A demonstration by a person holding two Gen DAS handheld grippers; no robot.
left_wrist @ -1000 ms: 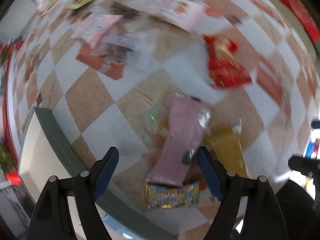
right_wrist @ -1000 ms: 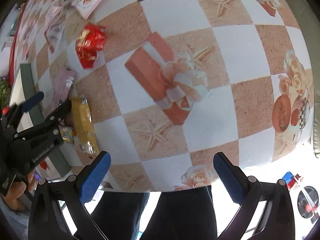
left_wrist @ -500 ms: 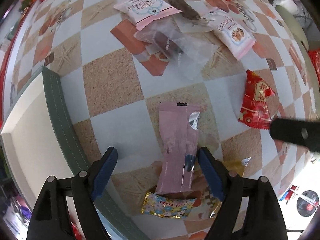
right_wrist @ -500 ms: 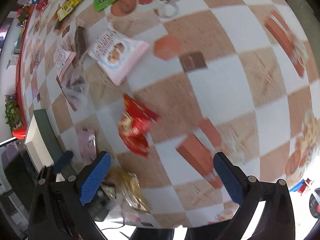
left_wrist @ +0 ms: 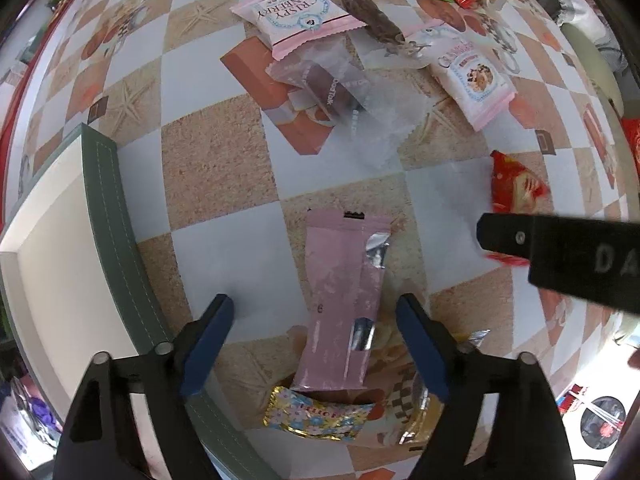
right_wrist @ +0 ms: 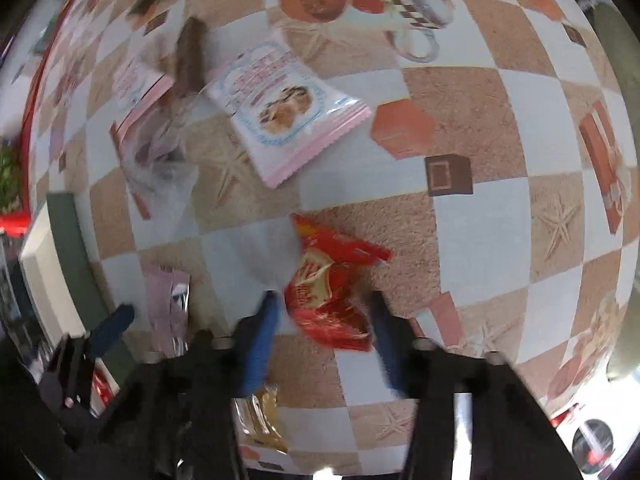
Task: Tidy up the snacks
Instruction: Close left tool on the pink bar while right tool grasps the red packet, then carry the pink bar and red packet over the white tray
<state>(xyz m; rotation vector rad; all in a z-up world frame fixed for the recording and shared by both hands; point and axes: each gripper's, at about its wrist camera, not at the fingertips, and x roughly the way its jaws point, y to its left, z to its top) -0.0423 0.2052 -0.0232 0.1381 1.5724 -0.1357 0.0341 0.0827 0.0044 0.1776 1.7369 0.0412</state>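
My left gripper (left_wrist: 316, 312) is open, its blue fingers straddling the near end of a pink wrapper (left_wrist: 344, 300) that lies flat on the checked tablecloth. A gold floral candy pack (left_wrist: 320, 416) lies under its near end. My right gripper (right_wrist: 324, 312) is open with its fingers either side of a red snack packet (right_wrist: 332, 292), which also shows in the left wrist view (left_wrist: 514, 188). The right gripper's black body (left_wrist: 560, 252) crosses the left wrist view at the right. The left gripper shows in the right wrist view (right_wrist: 108, 328).
A green-rimmed white tray (left_wrist: 108, 216) sits at the left. Further away lie a pink Crispy Ranberry bag (left_wrist: 292, 12), a clear wrapped brown bar (left_wrist: 332, 88), a brown stick (left_wrist: 372, 12), a white-pink cookie bag (right_wrist: 280, 108) and a yellow pack (right_wrist: 260, 416).
My right gripper has swung down over the red packet and narrowed around it. My left gripper has steadied over the pink wrapper and stays open.
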